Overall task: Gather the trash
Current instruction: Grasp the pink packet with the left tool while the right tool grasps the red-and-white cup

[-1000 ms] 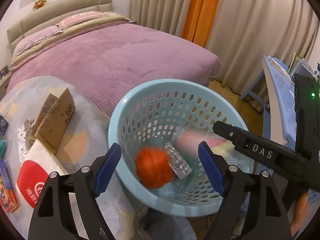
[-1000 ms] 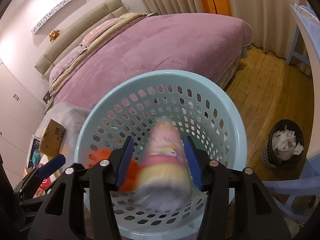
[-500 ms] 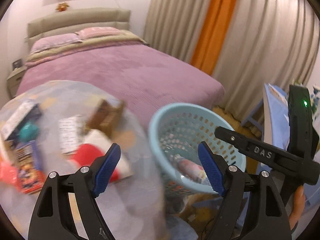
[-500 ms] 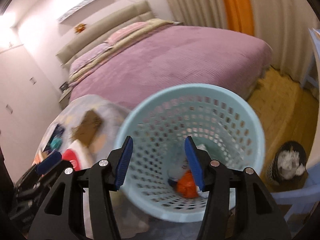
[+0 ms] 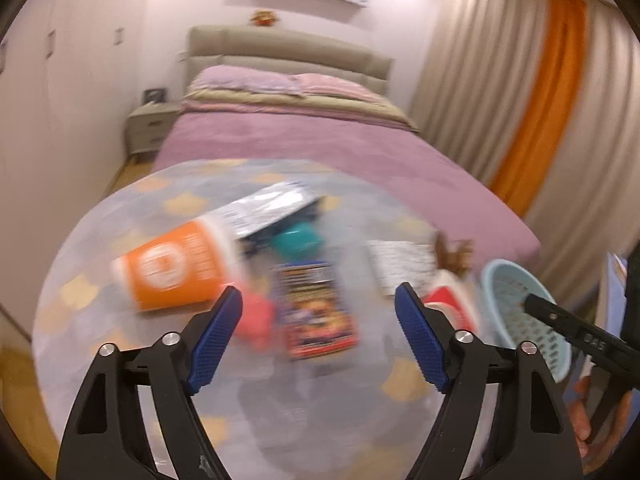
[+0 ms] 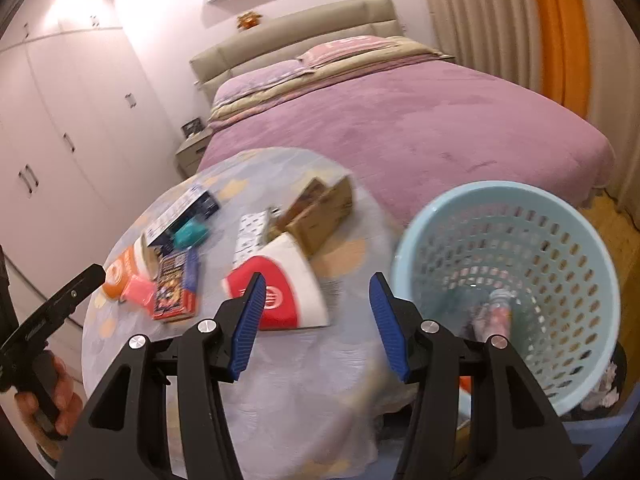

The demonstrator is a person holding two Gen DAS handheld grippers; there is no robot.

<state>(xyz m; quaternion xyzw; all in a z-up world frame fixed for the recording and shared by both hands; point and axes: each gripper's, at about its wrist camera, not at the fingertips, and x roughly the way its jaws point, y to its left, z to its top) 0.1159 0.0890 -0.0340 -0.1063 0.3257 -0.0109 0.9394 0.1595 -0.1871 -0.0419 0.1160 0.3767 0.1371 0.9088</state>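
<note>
The left claw (image 5: 318,334) and right claw (image 6: 314,324) both gaped, holding nothing, above the table (image 6: 304,392). Trash such as the cup (image 5: 174,270) lay there, the basket (image 6: 568,344) beside. A hasty grab could knock pieces off the edge.

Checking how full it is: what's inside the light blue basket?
In the right wrist view, the light blue basket holds a pinkish bottle-like item near the bottom. The near wall and the right gripper's fingers cover the rest.
</note>
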